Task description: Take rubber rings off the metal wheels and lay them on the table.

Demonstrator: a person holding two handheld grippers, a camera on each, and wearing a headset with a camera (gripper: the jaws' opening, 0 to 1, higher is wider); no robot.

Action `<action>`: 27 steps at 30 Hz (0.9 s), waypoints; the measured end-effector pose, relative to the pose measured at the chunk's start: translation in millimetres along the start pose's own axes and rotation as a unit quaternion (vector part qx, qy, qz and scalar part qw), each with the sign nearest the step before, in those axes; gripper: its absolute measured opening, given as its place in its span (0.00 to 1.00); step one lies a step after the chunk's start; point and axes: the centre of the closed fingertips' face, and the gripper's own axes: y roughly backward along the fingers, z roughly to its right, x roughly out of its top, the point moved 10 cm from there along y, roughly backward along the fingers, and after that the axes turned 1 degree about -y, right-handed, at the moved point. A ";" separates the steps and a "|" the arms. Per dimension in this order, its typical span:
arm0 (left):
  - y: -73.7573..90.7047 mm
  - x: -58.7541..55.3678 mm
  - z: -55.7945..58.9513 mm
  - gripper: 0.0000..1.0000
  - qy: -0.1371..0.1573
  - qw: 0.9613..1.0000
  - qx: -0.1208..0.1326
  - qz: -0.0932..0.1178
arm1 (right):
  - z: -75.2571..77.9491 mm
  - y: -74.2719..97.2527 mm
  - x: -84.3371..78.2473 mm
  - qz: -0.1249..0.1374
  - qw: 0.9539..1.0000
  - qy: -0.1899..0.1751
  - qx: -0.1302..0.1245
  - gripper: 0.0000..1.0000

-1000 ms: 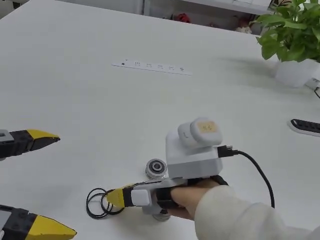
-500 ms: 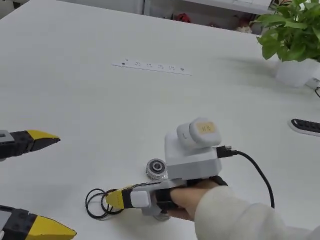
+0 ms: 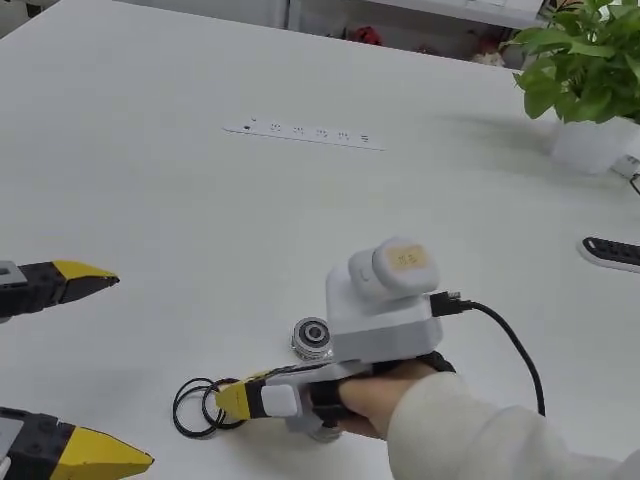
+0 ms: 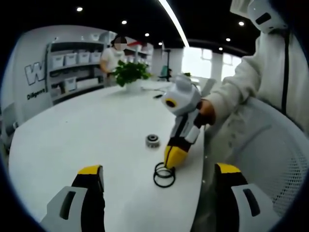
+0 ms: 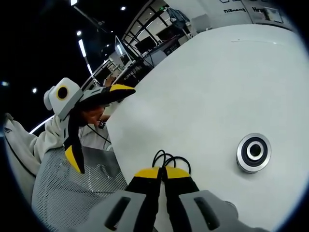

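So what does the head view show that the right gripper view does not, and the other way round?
Head view, not the other: the plant, its white pot. Right gripper view, not the head view: a mesh chair, ceiling lights. Both: the rings, the wheel, the open left gripper, the shut right gripper at the rings.
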 end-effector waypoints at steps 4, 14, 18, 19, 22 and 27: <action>-0.1 -0.1 -0.2 0.97 0.000 1.000 0.000 0.000 | 0.3 -0.4 -0.3 -0.002 1.000 0.005 -0.004 0.01; -0.1 -2.4 -1.9 0.96 0.002 1.000 0.000 -0.003 | 0.8 0.5 0.7 -0.004 1.000 0.025 -0.017 0.07; -0.3 -2.6 -2.0 0.96 0.002 1.000 0.000 -0.003 | -0.6 -1.4 -1.5 -0.015 0.999 0.030 -0.013 0.07; -0.3 -2.7 -2.1 0.96 0.002 1.000 0.000 -0.004 | -1.4 -1.8 -1.9 -0.017 0.999 0.036 -0.015 0.07; -0.5 -2.8 -1.8 0.95 0.002 1.000 0.000 -0.005 | -2.0 -2.7 -2.9 -0.025 0.998 0.052 -0.020 0.08; -0.6 -2.4 -1.4 0.95 0.002 1.000 0.000 -0.005 | -2.5 -2.6 -2.1 -0.025 0.997 0.065 -0.023 0.12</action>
